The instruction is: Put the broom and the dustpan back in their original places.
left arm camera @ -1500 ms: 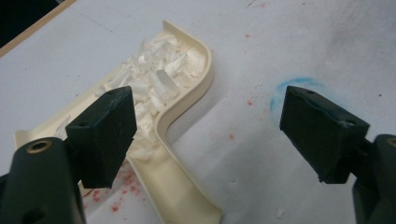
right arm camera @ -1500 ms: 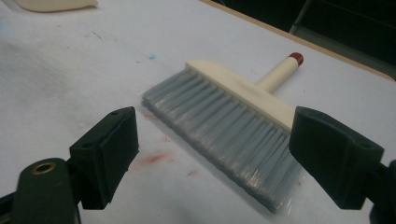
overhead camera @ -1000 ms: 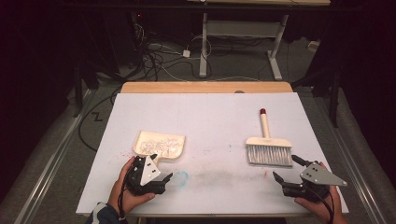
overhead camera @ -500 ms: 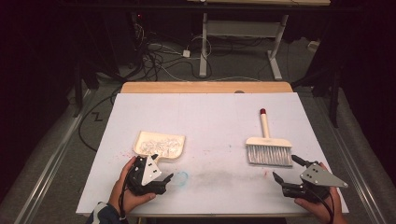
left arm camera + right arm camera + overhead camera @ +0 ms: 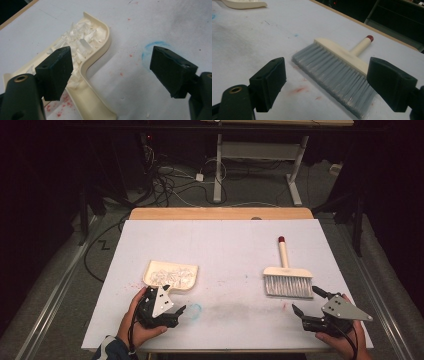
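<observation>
The white-covered rectangular worktop has a bare wooden strip along its far edge, and its surface carries faint red specks, a grey smudge near the front middle and a small blue ring mark.

On the left half lies a cream plastic dustpan holding a heap of white shredded scraps. Its handle runs toward the person's side, seen in the left gripper view as a curved cream strip passing just under the left finger.

On the right half lies a hand brush with a cream block, grey bristles and a red-tipped cream handle. The handle points away from the person and the bristles face the near edge. Brush and dustpan are well apart.

The left gripper, black with a grey three-cornered plate, rests at the near edge in the person's left hand, just in front of the dustpan. Its fingers are spread wide, pinching nothing, with the blue ring beside the right one.

The right gripper, held in the right hand, sits at the near right edge, near the bristles. Its fingers are also spread wide with nothing held, and the brush lies on the worktop beyond them.
</observation>
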{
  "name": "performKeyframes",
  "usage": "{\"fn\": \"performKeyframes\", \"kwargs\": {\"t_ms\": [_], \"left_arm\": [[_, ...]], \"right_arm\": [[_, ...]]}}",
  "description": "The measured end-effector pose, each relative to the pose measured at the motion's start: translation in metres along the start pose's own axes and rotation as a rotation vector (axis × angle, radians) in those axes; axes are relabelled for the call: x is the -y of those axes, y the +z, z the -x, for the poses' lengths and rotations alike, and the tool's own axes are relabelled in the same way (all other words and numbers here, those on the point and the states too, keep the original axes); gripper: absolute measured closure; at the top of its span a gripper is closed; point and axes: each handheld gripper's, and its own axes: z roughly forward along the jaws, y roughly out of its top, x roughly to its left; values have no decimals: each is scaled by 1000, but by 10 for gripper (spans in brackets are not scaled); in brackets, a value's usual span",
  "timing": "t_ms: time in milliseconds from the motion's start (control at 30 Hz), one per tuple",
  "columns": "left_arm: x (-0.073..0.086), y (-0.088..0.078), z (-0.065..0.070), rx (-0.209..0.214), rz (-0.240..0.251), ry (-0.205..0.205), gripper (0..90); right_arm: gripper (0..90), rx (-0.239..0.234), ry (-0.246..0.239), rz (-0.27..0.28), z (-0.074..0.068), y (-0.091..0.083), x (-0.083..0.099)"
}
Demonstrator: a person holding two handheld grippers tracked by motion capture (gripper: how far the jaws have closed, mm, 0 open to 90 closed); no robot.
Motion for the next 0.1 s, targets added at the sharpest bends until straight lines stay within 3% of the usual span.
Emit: {"fn": "performKeyframes", "kwargs": {"t_ms": [100], "left_arm": [[-1,0,0,-1,9,-6,182]], "right_arm": [[171,10,2,1,2,1,0]]}}
